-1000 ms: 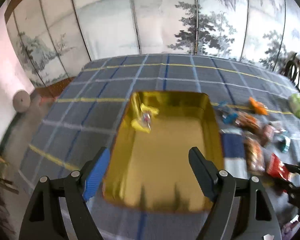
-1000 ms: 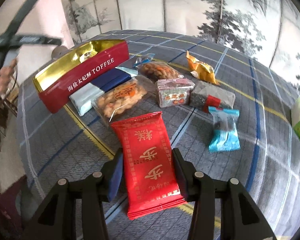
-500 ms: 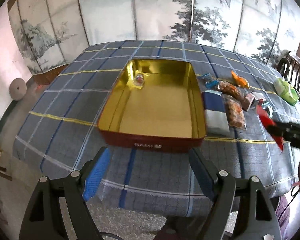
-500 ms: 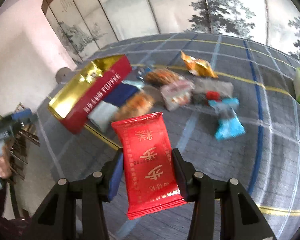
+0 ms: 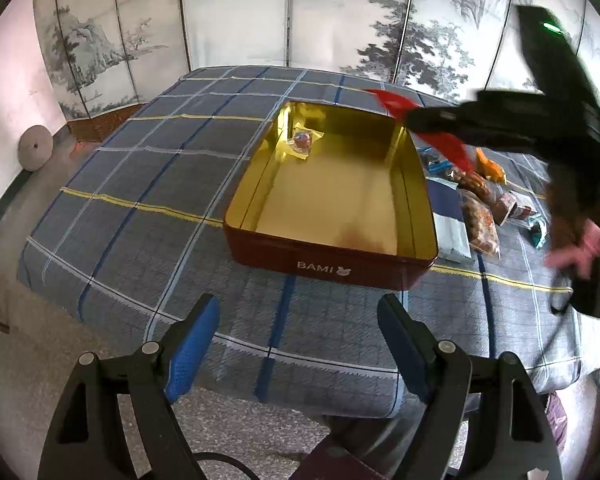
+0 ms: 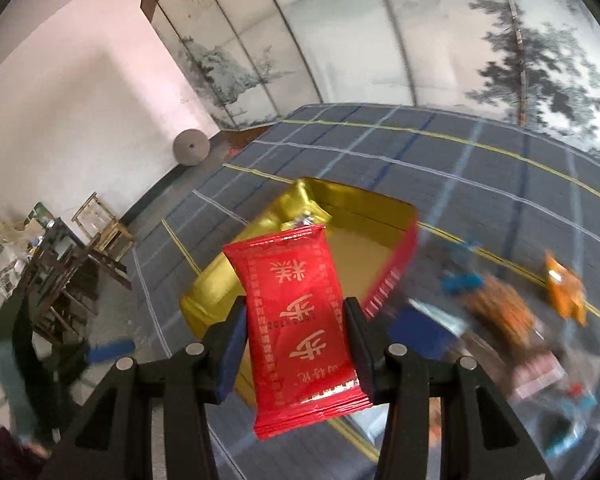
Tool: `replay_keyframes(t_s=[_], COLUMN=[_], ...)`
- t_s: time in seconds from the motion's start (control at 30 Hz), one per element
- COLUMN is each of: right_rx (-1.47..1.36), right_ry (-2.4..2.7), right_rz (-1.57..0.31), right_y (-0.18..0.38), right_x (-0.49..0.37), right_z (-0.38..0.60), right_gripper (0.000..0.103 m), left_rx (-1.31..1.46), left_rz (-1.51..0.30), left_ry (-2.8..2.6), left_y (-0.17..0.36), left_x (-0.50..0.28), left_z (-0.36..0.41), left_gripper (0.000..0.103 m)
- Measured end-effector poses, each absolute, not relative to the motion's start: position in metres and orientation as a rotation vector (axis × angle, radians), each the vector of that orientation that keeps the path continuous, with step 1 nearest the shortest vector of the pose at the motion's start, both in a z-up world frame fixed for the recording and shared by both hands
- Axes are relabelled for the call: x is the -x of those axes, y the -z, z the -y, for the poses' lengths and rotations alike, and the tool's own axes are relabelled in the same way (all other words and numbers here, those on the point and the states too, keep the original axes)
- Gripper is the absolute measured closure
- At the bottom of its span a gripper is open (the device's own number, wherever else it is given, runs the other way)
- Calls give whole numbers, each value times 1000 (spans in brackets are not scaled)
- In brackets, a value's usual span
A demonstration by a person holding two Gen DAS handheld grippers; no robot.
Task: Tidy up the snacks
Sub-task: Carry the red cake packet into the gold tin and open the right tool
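One red tin [image 5: 332,268] with a gold inside stands on the bench [image 5: 140,184]. One small wrapped sweet [image 5: 302,141] lies in it. One red packet [image 6: 300,320] is up in the air. Beside the tin lies a cluster of loose snacks [image 5: 480,208], too blurred to count exactly.

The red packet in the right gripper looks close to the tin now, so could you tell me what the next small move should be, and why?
Probably lower the right gripper into the gold-lined tin, then open. The red packet is clamped between its fingers above the tin, whose floor holds only one small candy in a far corner.
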State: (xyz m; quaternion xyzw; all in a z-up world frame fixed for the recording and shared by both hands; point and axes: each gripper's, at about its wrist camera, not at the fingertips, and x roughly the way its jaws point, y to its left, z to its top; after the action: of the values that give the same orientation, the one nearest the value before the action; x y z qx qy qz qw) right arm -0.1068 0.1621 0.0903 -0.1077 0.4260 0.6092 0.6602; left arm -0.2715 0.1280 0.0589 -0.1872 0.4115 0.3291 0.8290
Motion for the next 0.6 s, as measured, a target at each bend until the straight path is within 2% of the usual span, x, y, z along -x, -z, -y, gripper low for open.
replay_keyframes(t_s=[0.23, 0.6], right_rx=[294, 344], right_ry=[-1329, -1192], right_rz=[-1045, -1124], right_y=[-62, -30], right_x=[105, 98], right_z=[-224, -266], right_gripper=[56, 56], left_rx=[408, 435], left_rz=[-885, -904], left_ry=[-703, -727], left_y=[-50, -39], left_x=[280, 289], left_z=[-136, -149], left_gripper=[25, 24])
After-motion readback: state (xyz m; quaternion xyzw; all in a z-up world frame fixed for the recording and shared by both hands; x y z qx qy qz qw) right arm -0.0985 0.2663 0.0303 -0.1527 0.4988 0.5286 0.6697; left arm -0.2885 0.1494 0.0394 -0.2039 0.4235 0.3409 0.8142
